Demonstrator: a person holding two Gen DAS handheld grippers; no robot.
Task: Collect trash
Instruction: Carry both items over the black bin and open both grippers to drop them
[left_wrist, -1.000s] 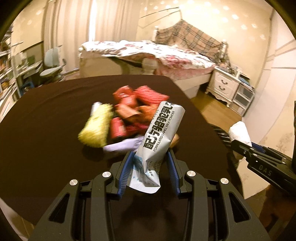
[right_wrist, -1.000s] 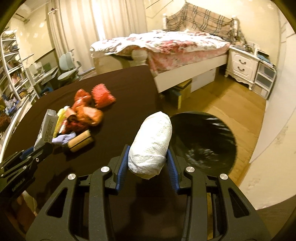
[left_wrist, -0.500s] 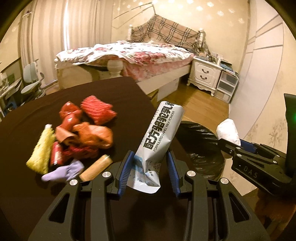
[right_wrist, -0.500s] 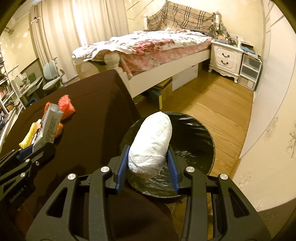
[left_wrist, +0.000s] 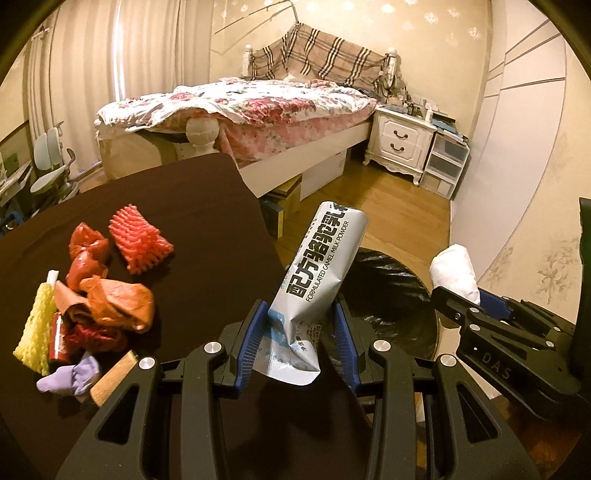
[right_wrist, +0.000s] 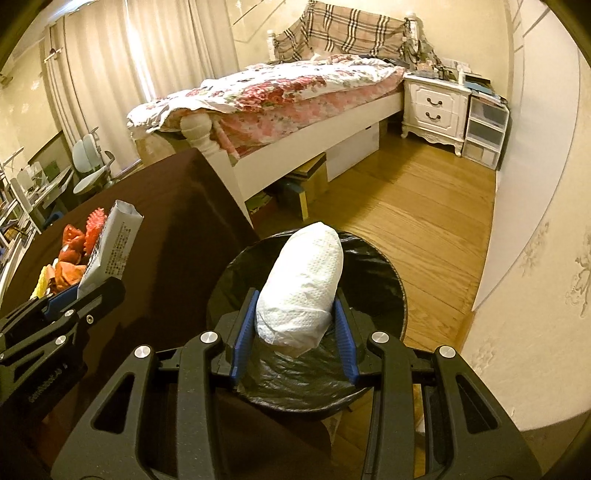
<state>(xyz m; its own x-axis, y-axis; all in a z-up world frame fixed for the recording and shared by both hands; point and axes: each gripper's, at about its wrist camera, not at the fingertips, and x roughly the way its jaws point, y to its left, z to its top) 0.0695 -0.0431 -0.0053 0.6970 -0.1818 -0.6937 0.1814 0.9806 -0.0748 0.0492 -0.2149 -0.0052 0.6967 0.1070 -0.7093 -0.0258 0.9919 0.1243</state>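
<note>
1. Two items are in hand. Our left gripper (left_wrist: 299, 339) pinches the lower part of a silver milk-powder sachet (left_wrist: 317, 273), which stands up tilted between the blue fingers (left_wrist: 248, 339). Our right gripper (right_wrist: 293, 332) pinches a white paper wad (right_wrist: 303, 288) across its near end.
2. Positions: the wad hangs above the mouth of the black-lined bin (right_wrist: 391, 295), which stands on the floor beside the table (left_wrist: 207, 206). In the left view the sachet sits near the table's edge, with the bin just beyond it.
3. Handling, as we judge it: the sachet looks light, flat and probably slick, creased at its lower end. Gripped low, its top may flop, so a hold nearer the middle would be steadier. The wad looks soft, light and compressible. It should fall free once the fingers spread, though paper may cling to the pads.
4. Remaining on the table: a pile (left_wrist: 96, 306) of red and orange wrappers, a red foam net (left_wrist: 142, 242), a yellow foam net (left_wrist: 35, 328), a purple scrap (left_wrist: 70, 378) and a tan stick (left_wrist: 112, 376). All look light; the crumpled ones offer ridges to pinch.
</note>
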